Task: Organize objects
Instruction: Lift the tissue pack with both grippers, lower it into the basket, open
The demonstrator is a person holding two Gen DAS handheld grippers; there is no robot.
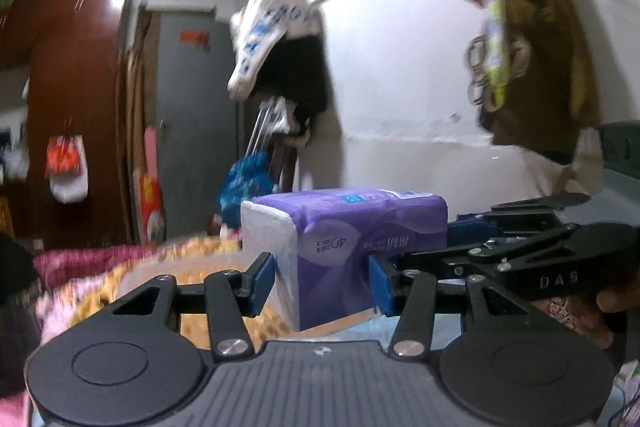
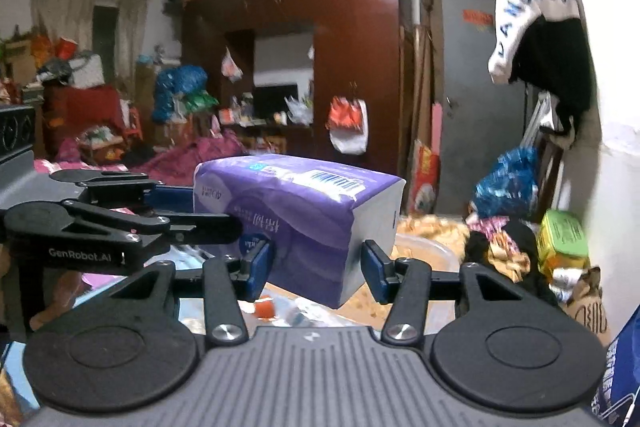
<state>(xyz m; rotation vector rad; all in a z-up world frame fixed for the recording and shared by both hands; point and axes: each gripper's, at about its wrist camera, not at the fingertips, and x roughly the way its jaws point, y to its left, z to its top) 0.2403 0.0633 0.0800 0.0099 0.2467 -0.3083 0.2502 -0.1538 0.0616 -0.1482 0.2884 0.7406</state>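
You have the purple tissue pack (image 1: 344,251) off the bed and in the air, so the step in hand looks like the carry: the pick is done and the placing is not.

Take the pack as your landmark. At its left end in the left wrist view, your left gripper (image 1: 322,281) is clenched on it, one blue pad on the white end face and the other on the purple front. Just to the right of the pack, your right gripper's linkage reaches in from the side, with part of your hand (image 1: 588,315) behind it.

In the right wrist view the pack (image 2: 298,223) sits tilted, its white end toward the right. Your right gripper (image 2: 318,267) grasps it too, blue pads pressing both sides of the lower corner. Your left gripper comes in from the pack's left and meets its far end.

Below and beyond the pack lies the patterned bedding (image 2: 424,231). To its right, by the wall, stands a green box (image 2: 562,239) among loose clothes.

Next you need a clear spot to set it down, and none is plainly shown. Keep both grips even, since the soft pack could twist or sag between them.
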